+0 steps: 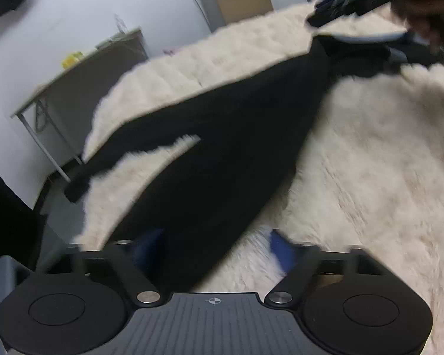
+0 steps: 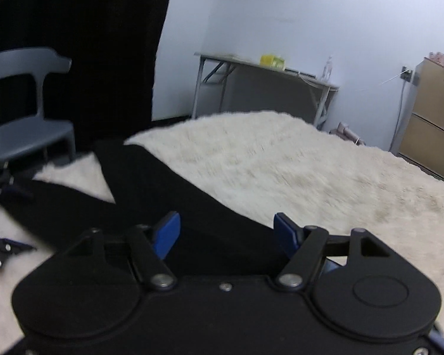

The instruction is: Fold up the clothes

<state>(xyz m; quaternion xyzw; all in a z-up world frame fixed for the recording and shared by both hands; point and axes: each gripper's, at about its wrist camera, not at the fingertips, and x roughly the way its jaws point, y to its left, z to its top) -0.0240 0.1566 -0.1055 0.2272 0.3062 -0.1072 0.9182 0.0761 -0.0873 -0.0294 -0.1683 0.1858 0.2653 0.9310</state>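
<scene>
Fleece, cream and shaggy, makes up the blanket (image 1: pixel 370 177) that covers the whole surface beyond both pairs of fingers; on it lies the black garment (image 1: pixel 222 148), long and spread flat, with one narrow part branching off to the left of the left gripper's fingers and ending at the blanket's edge; in the right wrist view the same black cloth (image 2: pixel 168 183) runs from between the fingers away to the upper left, a triangle of cream pile showing between two of its parts. Ahead of the right fingers, past the blanket's far edge, a grey folding table (image 2: pixel 266 88) stands against the pale wall, a yellow object on its top; well to the left of those fingers is a grey chair (image 2: pixel 29 118); far to their right is a brown cabinet (image 2: pixel 429 124). The left gripper (image 1: pixel 213 251) has its blue fingers (image 1: pixel 278 248) apart with black cloth lying between them; blur hides whether the pads touch it, so the grip cannot be told. The right gripper (image 2: pixel 231 233) has its blue fingertips (image 2: pixel 170 227) spread wide, black fabric passing between them, neither pad pressing on it; this gripper also shows, blurred, at the garment's far end in the left wrist view.
</scene>
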